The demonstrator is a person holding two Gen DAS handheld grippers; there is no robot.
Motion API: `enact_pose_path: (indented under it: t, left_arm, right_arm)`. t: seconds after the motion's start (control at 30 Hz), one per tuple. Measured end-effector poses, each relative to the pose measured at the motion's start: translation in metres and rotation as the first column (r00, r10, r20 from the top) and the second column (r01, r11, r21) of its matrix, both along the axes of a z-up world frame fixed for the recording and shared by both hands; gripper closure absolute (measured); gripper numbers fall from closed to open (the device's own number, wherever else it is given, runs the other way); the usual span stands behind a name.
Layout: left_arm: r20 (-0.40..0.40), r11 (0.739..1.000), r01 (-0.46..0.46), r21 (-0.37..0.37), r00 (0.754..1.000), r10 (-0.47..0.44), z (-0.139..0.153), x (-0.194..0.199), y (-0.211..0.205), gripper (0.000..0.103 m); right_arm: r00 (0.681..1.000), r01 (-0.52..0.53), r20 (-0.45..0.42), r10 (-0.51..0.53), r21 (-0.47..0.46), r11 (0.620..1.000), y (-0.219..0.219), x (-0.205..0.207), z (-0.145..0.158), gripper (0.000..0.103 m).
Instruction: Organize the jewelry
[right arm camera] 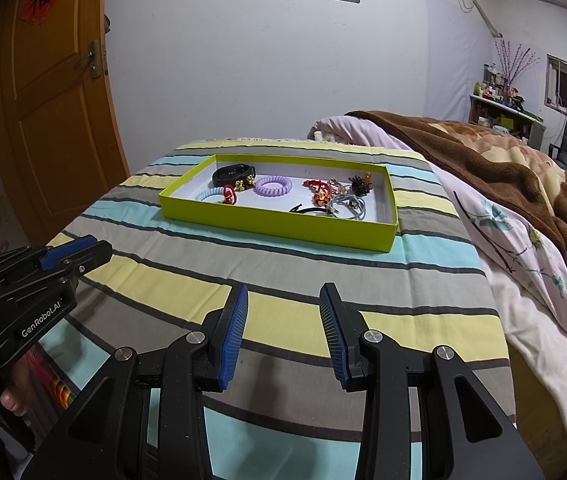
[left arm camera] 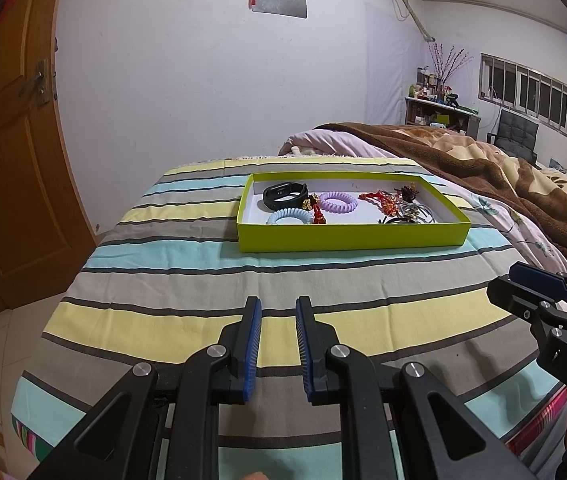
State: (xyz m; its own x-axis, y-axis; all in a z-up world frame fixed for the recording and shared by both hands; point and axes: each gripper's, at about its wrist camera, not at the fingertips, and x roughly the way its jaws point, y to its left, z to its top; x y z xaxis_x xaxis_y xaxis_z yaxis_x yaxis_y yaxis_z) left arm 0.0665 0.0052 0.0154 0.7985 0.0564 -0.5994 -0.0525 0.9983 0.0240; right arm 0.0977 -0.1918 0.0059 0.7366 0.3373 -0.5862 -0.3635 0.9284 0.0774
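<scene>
A lime-green tray (left arm camera: 347,237) lies on the striped bed ahead of both grippers. It holds a black wristband (left arm camera: 285,196), a purple spiral hair tie (left arm camera: 337,201), a light-blue spiral hair tie (left arm camera: 288,216), red and gold charms (left arm camera: 381,200) and grey hair ties (left arm camera: 419,212). In the right wrist view the tray (right arm camera: 275,220) also shows a black hair tie (right arm camera: 307,210) and a dark flower piece (right arm camera: 359,184). My left gripper (left arm camera: 279,304) hovers over the sheet, open by a narrow gap with nothing in it. My right gripper (right arm camera: 284,290) stands open wider, also with nothing in it, to the right of the left one.
The striped sheet (left arm camera: 187,280) covers the near end of the bed. A brown blanket (left arm camera: 483,168) and a pink quilt (right arm camera: 515,248) are heaped along the right side. A wooden door (left arm camera: 3,160) stands at the left, beyond the bed's edge. A shelf (left arm camera: 439,114) and a chair (left arm camera: 517,134) are far back.
</scene>
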Motion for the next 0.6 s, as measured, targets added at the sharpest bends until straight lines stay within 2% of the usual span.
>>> enact_pose_path:
  t: [0.6]
  left_arm:
    - [-0.005, 1.000, -0.004, -0.002, 1.000, 0.004, -0.0032, -0.0004, 0.0007, 0.086]
  right_arm:
    - [1.000, 0.001, -0.003, -0.001, 0.002, 1.000, 0.0000, -0.0015, -0.0005, 0.065]
